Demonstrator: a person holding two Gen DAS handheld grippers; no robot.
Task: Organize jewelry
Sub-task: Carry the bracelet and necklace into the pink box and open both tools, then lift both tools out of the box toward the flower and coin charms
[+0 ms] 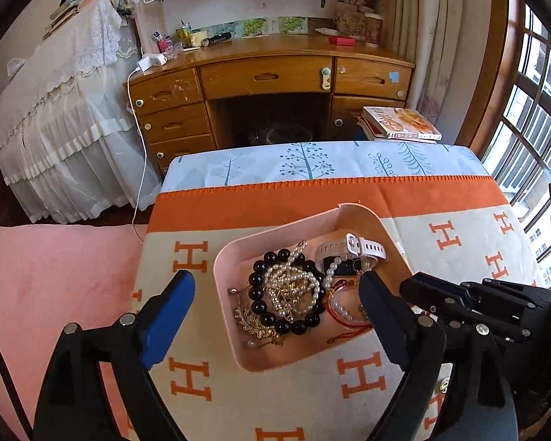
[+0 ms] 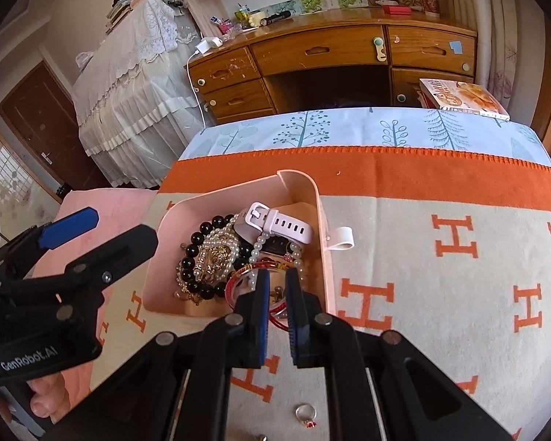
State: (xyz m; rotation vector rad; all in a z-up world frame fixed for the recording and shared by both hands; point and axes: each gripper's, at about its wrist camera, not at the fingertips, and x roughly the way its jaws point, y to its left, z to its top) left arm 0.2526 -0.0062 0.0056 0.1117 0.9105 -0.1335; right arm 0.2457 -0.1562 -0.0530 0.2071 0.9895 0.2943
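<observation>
Bedroom: wooden desk [image 1: 275,73] at far wall, lace-covered furniture far left, window right. Near surface is covered by an orange-and-cream H-pattern blanket [image 2: 440,294] over a tree-print sheet.

Pink tray [image 1: 235,253] sits on the blanket, centre-left, packed with jewelry: black bead bracelet [image 1: 260,305] ringing a pearl strand [image 1: 294,286] and gold chain tangle, gold brooch at near left corner, white watch [image 2: 275,222] at far right corner, red bangle [image 2: 235,283] near right.

Left gripper [image 1: 277,294] jaws wide apart, straddling the tray, nothing between the pads.

Right gripper [image 2: 275,290] fingers nearly together over the tray's near right edge, tips right at the red bangle; grip on it unclear.

Ring [image 2: 306,413] with red stone lies loose on the blanket near the right gripper, outside the tray.
</observation>
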